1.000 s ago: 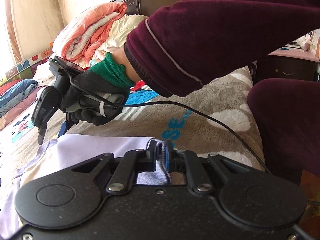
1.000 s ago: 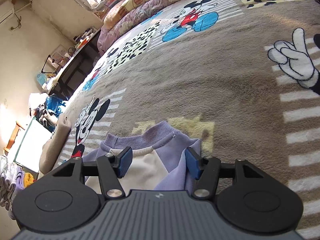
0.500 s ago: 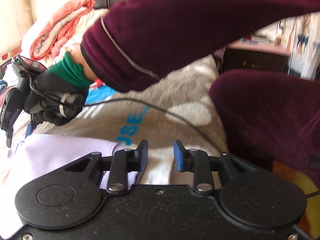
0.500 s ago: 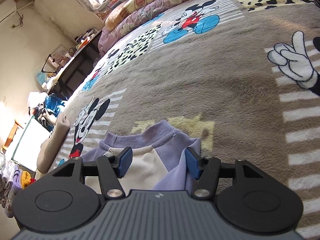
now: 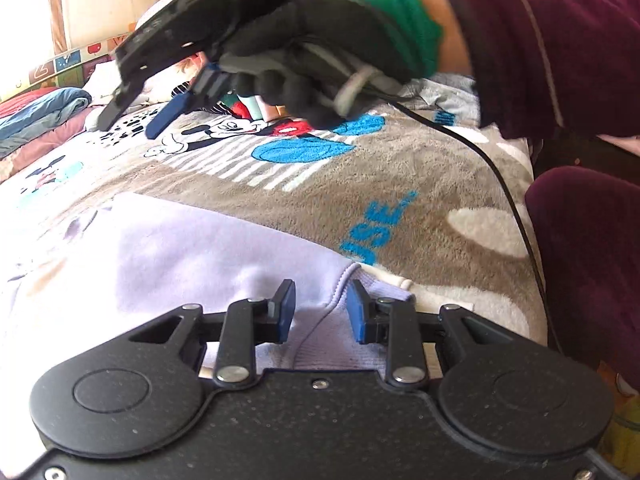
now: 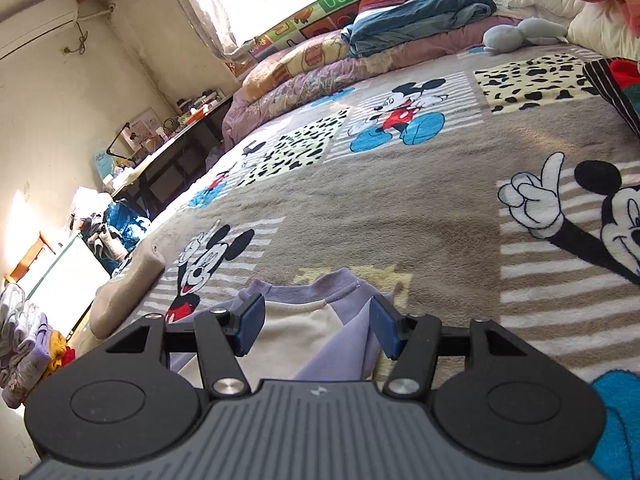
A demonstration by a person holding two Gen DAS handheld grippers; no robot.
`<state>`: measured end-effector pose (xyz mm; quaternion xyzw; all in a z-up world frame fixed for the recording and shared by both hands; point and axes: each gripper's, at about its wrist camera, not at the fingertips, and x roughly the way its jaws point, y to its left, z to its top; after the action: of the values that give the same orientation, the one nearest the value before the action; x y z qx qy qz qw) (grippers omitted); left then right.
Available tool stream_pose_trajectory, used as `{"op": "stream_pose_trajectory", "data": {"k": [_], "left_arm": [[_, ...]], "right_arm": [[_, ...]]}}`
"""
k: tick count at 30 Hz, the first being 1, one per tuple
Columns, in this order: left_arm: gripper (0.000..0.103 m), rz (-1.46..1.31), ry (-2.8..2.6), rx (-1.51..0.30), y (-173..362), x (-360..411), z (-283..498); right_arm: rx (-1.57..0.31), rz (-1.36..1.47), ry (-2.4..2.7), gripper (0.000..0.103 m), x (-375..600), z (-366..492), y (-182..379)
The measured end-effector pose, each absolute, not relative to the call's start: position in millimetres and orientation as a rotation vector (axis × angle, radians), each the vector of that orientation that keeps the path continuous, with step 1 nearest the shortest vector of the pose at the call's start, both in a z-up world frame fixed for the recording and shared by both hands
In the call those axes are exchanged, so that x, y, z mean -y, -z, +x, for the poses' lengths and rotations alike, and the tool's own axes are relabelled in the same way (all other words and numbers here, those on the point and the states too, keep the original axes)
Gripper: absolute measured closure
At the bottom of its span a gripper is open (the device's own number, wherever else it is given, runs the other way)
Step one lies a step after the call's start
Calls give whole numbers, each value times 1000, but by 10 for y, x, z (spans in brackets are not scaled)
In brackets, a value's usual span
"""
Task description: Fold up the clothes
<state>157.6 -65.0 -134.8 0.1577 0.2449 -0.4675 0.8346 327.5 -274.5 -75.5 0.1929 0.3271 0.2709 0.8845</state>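
A lilac and cream sweatshirt [image 5: 180,256] lies flat on the Mickey Mouse blanket [image 5: 400,184]. My left gripper [image 5: 320,308] is open, its blue pads astride the sweatshirt's ribbed cuff or hem corner [image 5: 372,284], not closed on it. My right gripper [image 6: 316,326] is open above the sweatshirt's collar end [image 6: 316,292], with cream and lilac panels between its pads. In the left wrist view the right gripper [image 5: 132,120] hangs open in the air above the blanket, held by a black-gloved hand [image 5: 304,64].
Folded quilts and pillows [image 6: 420,16] are piled along the bed's far side. A striped garment [image 6: 616,80] lies at the right. A desk [image 6: 172,160] and a clothes pile [image 6: 24,344] stand beyond the bed's left edge. The person's maroon-clad leg [image 5: 588,264] is at the right.
My left gripper let go of the cuff and opened. The right gripper lifted up and away from the sweatshirt, staying open.
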Motion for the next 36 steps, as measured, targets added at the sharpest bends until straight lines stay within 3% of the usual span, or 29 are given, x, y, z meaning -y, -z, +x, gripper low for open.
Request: {"op": "stream_pose_trajectory", "data": {"k": [8, 13, 15, 17, 22, 24, 26, 28, 31, 36], "left_arm": [[76, 19, 771, -475, 1022, -148, 1808], [76, -138, 652, -440, 817, -331, 1592], [76, -175, 631, -429, 807, -372, 1440], [75, -216, 618, -432, 834, -431, 1299], [74, -304, 542, -460, 962, -562, 1130], [72, -351, 493, -471, 1032, -655, 1076], [56, -387, 425, -478, 1093, -779, 1015], [54, -411, 371, -494, 1136, -899, 979], [40, -457, 302, -516, 1214, -1101, 960], [41, -450, 250, -517, 1253, -1213, 955]], "right_arm": [[-483, 360, -598, 50, 2625, 1823, 778], [-593, 92, -595, 52, 2125, 1423, 1276], [-586, 85, -570, 54, 2134, 1402, 1554], [-568, 119, -552, 56, 2167, 1362, 1478], [-462, 215, -566, 47, 2334, 1085, 1221], [-485, 260, -563, 47, 2403, 995, 1259], [-509, 343, -554, 47, 2471, 924, 1283], [-512, 424, -573, 46, 2545, 874, 1271], [-514, 538, -602, 43, 2649, 754, 1289], [-495, 498, -572, 42, 2627, 638, 1298]]}}
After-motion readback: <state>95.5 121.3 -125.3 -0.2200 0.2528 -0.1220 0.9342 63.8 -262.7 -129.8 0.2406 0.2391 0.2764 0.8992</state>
